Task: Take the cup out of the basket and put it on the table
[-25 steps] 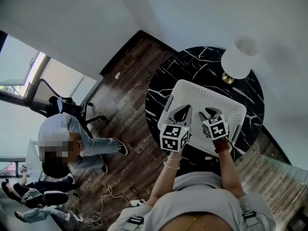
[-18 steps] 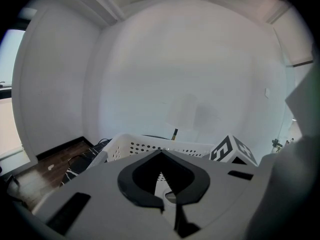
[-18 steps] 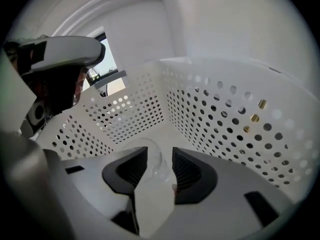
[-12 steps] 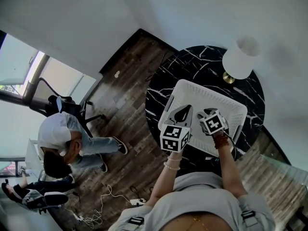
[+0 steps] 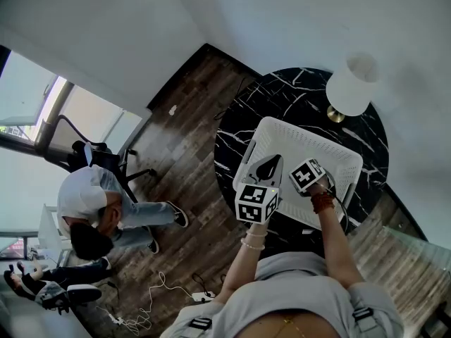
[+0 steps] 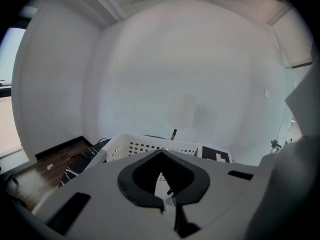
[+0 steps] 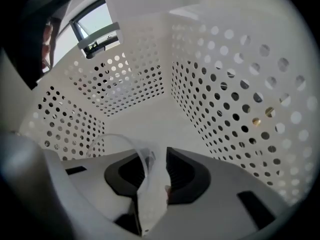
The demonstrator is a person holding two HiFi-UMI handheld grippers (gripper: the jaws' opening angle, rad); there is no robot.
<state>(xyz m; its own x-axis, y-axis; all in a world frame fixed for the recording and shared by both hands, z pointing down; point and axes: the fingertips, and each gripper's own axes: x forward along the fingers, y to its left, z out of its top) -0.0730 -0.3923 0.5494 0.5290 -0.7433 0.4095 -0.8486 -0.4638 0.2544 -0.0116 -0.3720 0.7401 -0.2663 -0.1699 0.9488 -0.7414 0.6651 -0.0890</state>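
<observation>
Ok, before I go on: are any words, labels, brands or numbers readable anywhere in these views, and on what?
No readable text anywhere.
The white perforated plastic basket, round black marble table and white lamp shade carry no print.
The cubes on the left gripper and right gripper show only black-and-white square marker patterns, no letters or digits.

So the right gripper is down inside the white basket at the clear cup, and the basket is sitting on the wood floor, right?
Not the floor: the head view shows the basket sitting on the black marble table. The rest holds. The right gripper is down inside the basket, its jaws have just been closing, and the clear cup's rim is between them.
</observation>
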